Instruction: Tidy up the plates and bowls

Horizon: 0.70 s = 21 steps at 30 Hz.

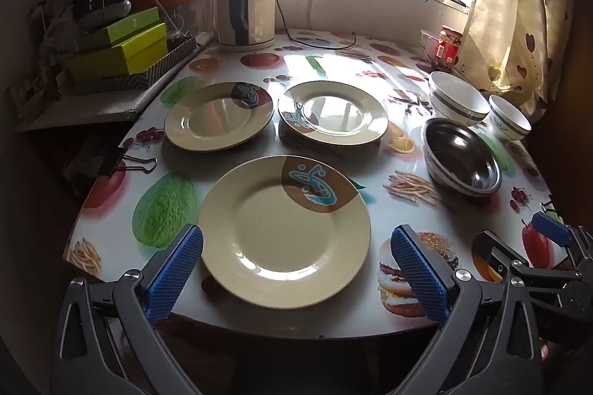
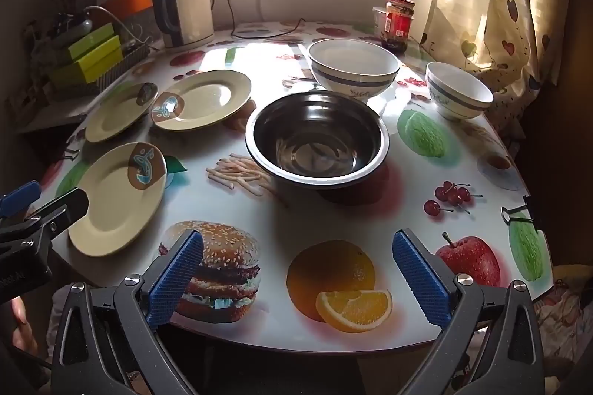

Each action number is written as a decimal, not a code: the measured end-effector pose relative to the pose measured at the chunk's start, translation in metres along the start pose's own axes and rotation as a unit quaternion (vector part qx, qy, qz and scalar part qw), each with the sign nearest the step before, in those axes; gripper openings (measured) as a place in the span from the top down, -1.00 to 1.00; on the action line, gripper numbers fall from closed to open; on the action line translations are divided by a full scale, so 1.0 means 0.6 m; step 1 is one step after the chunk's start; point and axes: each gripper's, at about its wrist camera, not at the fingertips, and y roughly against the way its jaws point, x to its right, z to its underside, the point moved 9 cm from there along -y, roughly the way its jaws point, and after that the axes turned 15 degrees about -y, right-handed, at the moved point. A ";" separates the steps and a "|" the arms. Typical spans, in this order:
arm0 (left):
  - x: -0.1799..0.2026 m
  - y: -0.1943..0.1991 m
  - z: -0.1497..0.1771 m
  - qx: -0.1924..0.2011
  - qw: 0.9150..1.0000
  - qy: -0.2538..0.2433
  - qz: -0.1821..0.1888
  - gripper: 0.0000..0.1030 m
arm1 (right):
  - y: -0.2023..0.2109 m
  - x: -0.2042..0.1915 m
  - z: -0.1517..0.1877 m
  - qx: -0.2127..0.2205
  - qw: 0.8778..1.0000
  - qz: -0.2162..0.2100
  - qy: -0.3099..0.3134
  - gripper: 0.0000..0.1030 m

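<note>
Both sets of jaws stand wide apart, gripping nothing — the left gripper hovers over the nearest plate, the right gripper over bare desk before the steel bowl. Two plates lie beyond — the second perhaps atop another. Two white bowls sit behind.

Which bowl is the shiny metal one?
The steel bowl, nearest the right gripper. The large white bowl behind it and the small white bowl by the curtain are ceramic with a grey band.
</note>
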 end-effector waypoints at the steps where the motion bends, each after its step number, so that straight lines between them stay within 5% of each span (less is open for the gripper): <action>1: -0.001 0.000 0.000 0.001 1.000 -0.001 -0.003 -0.98 | 0.000 -0.001 -0.001 0.001 1.000 -0.001 0.000 -1.00; 21: 0.002 0.008 -0.006 0.001 1.000 -0.009 -0.030 -0.98 | 0.002 -0.009 -0.010 0.012 1.000 -0.015 0.009 -1.00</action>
